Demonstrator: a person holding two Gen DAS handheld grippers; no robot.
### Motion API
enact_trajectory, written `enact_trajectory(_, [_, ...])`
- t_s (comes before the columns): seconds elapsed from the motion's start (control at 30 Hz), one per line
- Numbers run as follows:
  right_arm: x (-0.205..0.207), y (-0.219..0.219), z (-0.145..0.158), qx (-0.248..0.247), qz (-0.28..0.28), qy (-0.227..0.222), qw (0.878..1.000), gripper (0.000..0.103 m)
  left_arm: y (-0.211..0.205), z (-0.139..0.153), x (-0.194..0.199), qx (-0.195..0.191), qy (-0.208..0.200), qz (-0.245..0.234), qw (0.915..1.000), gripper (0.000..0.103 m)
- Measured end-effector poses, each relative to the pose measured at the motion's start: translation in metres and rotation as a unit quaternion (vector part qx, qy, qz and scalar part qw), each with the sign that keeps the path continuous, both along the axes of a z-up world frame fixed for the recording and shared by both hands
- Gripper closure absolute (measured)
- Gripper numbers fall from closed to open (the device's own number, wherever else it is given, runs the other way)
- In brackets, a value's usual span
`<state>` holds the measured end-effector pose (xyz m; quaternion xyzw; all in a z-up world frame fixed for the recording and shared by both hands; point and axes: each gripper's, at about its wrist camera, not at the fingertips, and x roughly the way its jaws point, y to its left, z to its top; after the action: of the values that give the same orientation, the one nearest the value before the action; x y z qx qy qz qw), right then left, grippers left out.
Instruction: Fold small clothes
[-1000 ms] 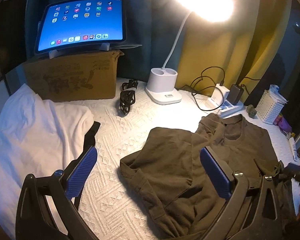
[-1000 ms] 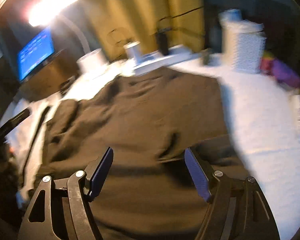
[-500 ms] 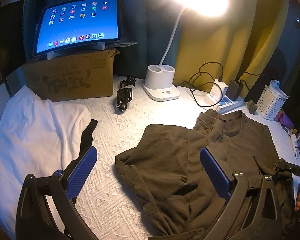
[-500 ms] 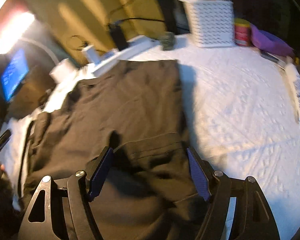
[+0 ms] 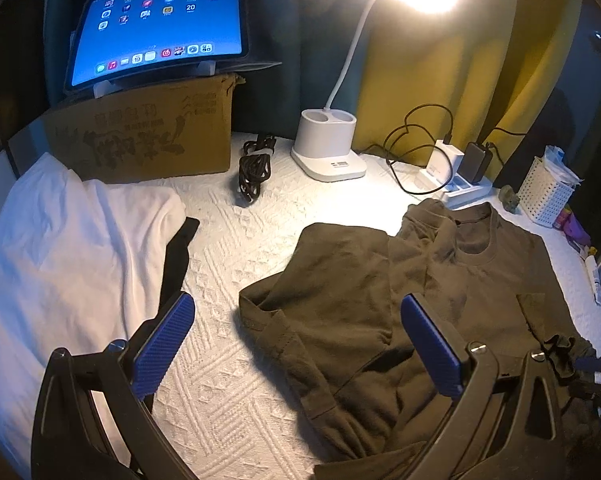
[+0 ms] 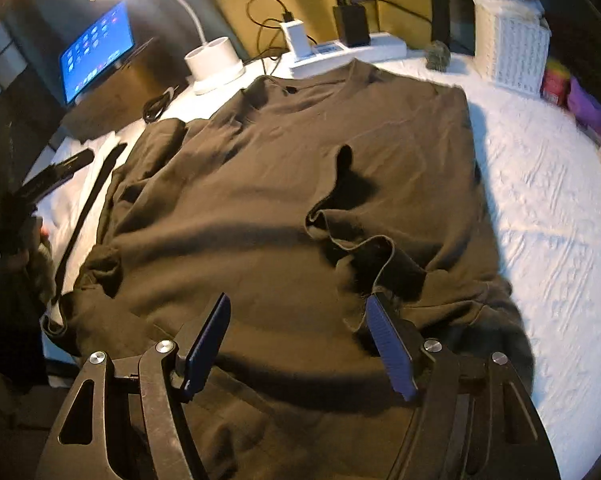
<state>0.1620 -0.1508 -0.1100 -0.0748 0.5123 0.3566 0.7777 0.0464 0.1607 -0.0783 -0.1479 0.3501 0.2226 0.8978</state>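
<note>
- The left gripper [image 5: 296, 344] has its two blue fingers [image 5: 162, 344] spread wide, and nothing is between them except the white quilted cover [image 5: 236, 392] below.
- The dark olive T-shirt [image 5: 340, 312] lies on this cover; its folded sleeve part is under and just beyond the right finger of the left gripper, not touched by the pads.
- Beyond the left finger lies a white cloth [image 5: 68, 248], with a black strap [image 5: 176, 256] along its edge.
- Far ahead of the fingers stand a tablet [image 5: 156, 28] on a cardboard box [image 5: 144, 140], and a white desk lamp [image 5: 328, 148].
- The right gripper [image 6: 300, 344] is closing its jaws, but they are still well apart and hang over the lower part of the T-shirt [image 6: 300, 152].
- A raised fold of the hem [image 6: 364, 248] stands just ahead of its right finger; I cannot tell if it touches the pad.
- A white basket [image 6: 508, 52] stands far ahead to the right.
</note>
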Motion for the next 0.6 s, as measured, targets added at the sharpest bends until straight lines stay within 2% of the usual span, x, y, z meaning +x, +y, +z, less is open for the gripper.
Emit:
enact_trajectory(0.1, [0.01,-0.002,0.014,0.008,-0.021,-0.04,0.999,0.031,0.005,0.0,-0.001,0.001,0.0,0.0,1.0,0.001])
enact_trajectory(0.2, [0.032,-0.001,0.012,0.001,-0.069,-0.063,0.996,0.03,0.012,-0.001,-0.001,0.001,0.001,0.001,1.0,0.001])
enact_trajectory(0.3, [0.053,0.009,-0.012,0.011,-0.08,-0.01,0.997,0.03,0.018,-0.002,-0.001,0.003,0.003,0.002,1.0,0.001])
enact_trajectory(0.4, [0.054,0.034,-0.026,0.008,-0.056,0.02,0.998,0.031,0.023,-0.003,0.005,0.005,0.009,-0.005,0.9999,0.001])
enact_trajectory(0.53, [0.044,0.064,-0.022,0.015,-0.011,0.02,1.0,0.03,0.023,-0.01,0.023,0.018,0.023,-0.037,0.9989,0.001])
enact_trajectory(0.6, [0.046,0.07,-0.015,0.031,-0.01,0.01,0.999,0.03,0.027,-0.019,0.036,0.016,0.043,-0.046,0.9979,0.001])
